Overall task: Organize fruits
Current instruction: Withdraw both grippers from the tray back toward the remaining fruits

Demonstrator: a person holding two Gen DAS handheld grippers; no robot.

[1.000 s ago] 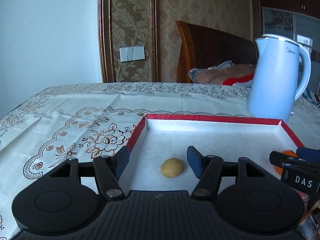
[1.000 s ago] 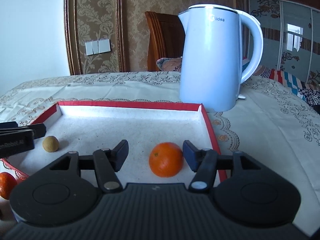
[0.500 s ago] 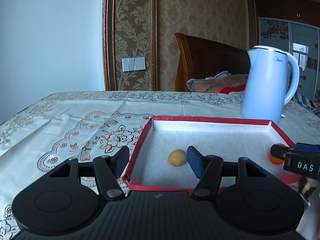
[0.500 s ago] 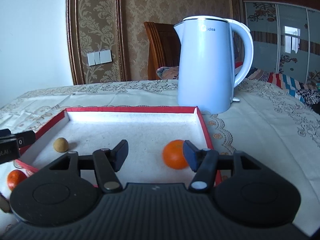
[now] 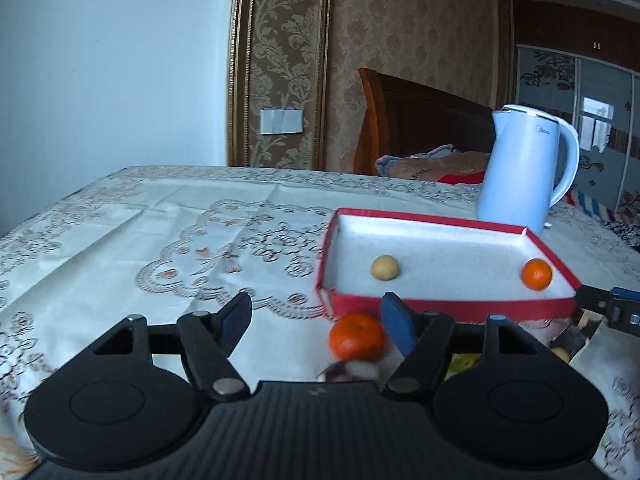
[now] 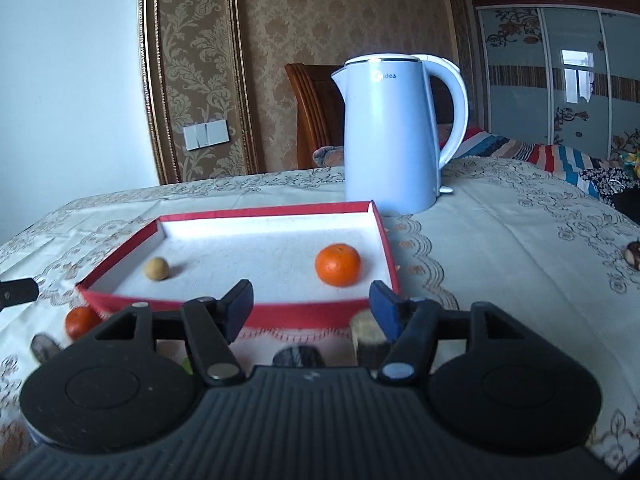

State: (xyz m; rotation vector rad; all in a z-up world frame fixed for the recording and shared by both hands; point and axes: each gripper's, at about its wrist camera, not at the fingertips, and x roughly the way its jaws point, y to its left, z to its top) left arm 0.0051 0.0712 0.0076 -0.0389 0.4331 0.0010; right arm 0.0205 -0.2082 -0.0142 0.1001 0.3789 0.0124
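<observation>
Inside the red tray (image 6: 390, 256), a tangerine (image 6: 337, 265) and a small tan fruit (image 6: 156, 268) lay released. Both the left gripper (image 5: 316, 316) and right gripper (image 6: 311, 306) had backed off, jaws just widened and empty, likely toward the loose tangerine (image 5: 356, 336) outside.

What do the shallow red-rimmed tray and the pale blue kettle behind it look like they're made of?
The red-rimmed tray looks like cardboard, perhaps a box lid: thin folded walls, matte red outside, with a grainy white lining that could be foam or paper. The pale blue kettle looks like smooth moulded plastic with a soft sheen, with a thin metallic-looking band around the lid.
</observation>
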